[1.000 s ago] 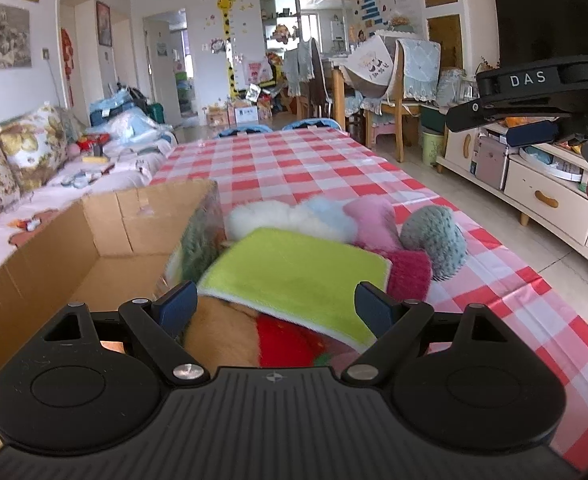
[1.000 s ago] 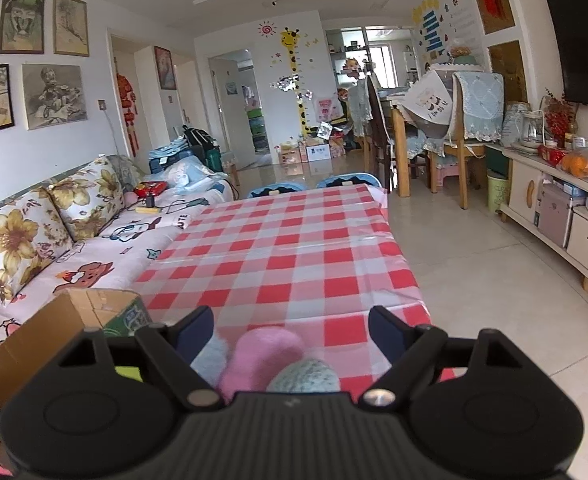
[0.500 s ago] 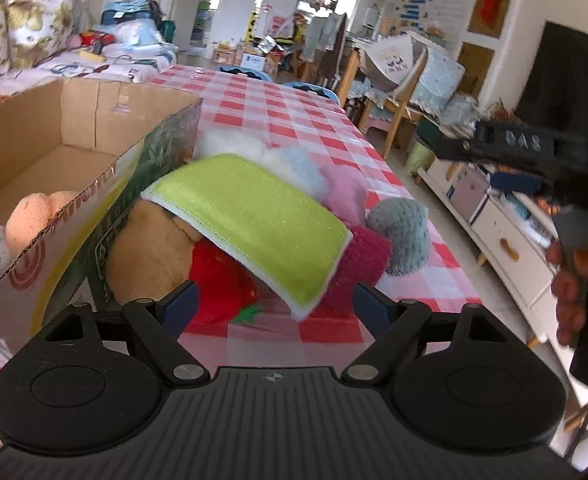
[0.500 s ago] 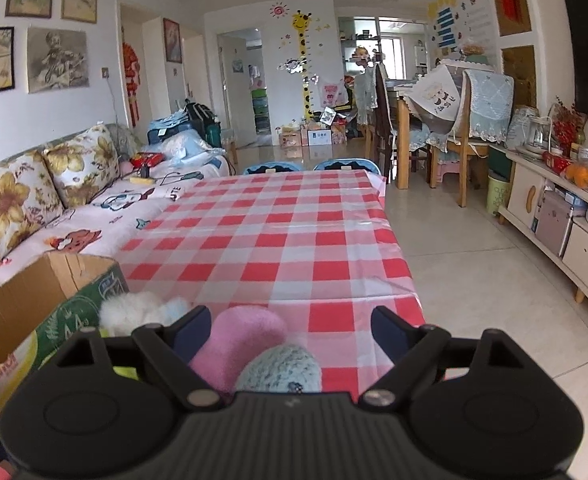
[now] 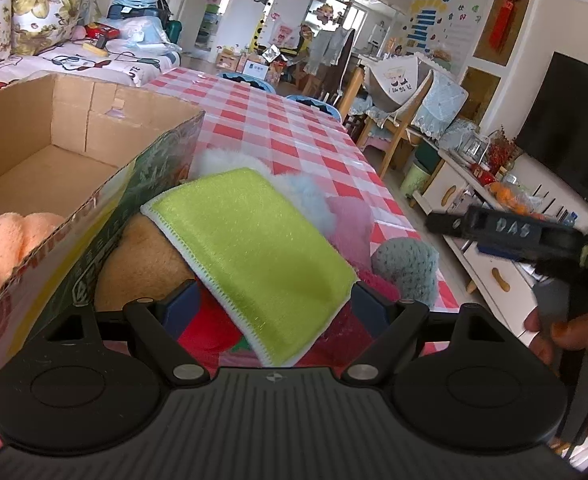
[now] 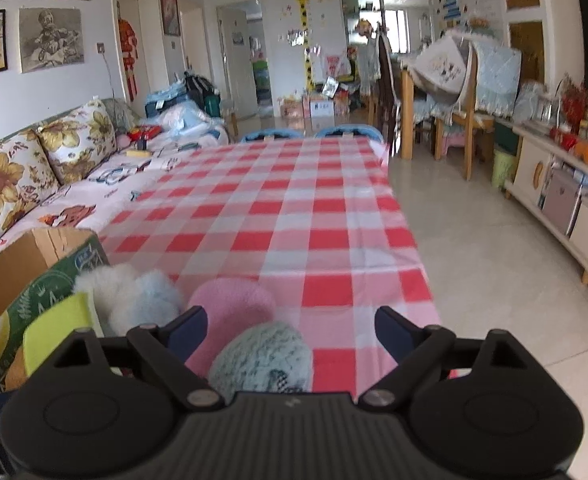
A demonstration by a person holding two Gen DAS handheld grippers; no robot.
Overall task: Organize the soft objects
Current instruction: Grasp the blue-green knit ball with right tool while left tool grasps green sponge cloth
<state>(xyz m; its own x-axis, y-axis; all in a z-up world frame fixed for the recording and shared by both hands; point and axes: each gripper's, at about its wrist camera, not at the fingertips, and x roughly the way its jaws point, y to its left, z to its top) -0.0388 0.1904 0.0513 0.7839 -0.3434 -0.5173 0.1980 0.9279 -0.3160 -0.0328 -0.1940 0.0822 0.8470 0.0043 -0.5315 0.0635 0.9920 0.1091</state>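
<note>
Approach step, pre-grasp. Left gripper spread wide, nothing held, poised over near edge of lime-green cleaning cloth topping the soft pile just beside cardboard box. Under the cloth: tan plush, red plush, possibly a strawberry. Orange plush already in box. Right gripper also spread wide, empty, above grey-green knitted ball and pink plush. Next: lower, pinch the cloth edge, carry to box.
</note>
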